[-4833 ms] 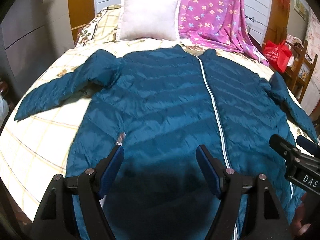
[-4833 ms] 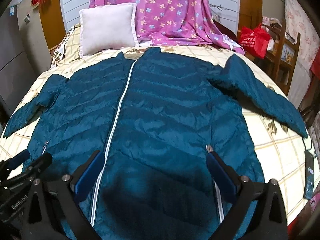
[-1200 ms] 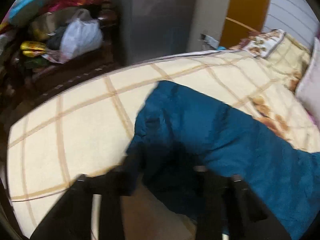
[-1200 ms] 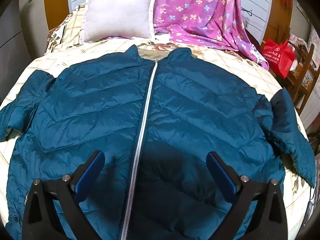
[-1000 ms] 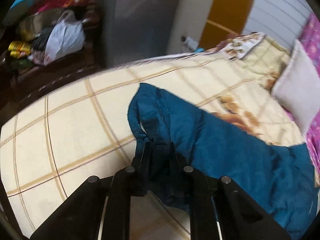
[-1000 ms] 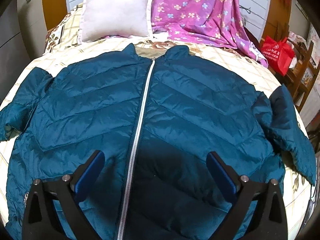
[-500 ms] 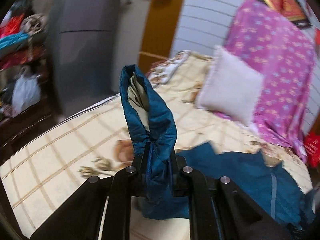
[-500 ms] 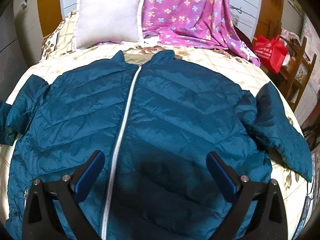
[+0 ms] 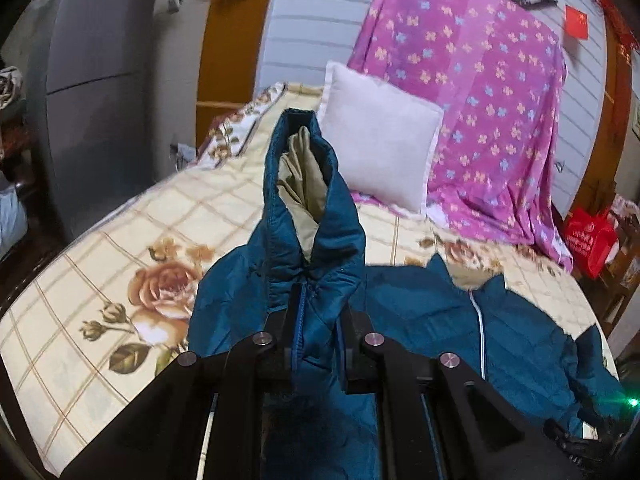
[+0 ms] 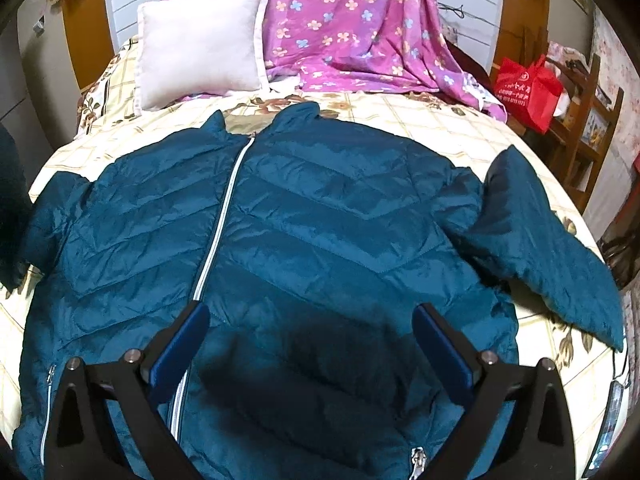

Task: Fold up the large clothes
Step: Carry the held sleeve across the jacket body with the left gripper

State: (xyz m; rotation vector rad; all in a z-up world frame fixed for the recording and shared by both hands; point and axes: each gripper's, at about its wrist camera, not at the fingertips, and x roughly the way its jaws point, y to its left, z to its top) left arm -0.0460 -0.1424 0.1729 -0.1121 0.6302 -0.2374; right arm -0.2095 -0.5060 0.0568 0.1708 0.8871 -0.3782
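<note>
Jacket: a large teal quilted puffer jacket [image 10: 320, 216] with a white front zipper lies flat, front side up, on the bed — the collar points to the pillow.
Bed: the cream bed cover [image 9: 100, 264] has a brown grid and printed roses.
Left sleeve: the cuff end of the teal sleeve [image 9: 312, 216] is lifted off the bed and stands up in front of the left camera; its pale beige lining shows in the open cuff.
Left tool: the left tool [image 9: 316, 344] has the sleeve between its black fingers; the jaws are opening a little, but the pads press on the fabric on both sides.
Right tool: the right tool [image 10: 312, 344] hangs above the lower middle of the jacket with its blue-padded fingers [image 10: 180, 340] wide apart — nothing is between them.
Right sleeve: the other teal sleeve [image 10: 544, 248] lies spread on the bed, out to the right side of the body.
Head of bed: a white square pillow [image 10: 200, 40] leans just beside a purple blanket with a flower print [image 10: 352, 20].
Side: a red shopping bag [image 10: 528, 88] stands beside the bed on a wooden shelf.
</note>
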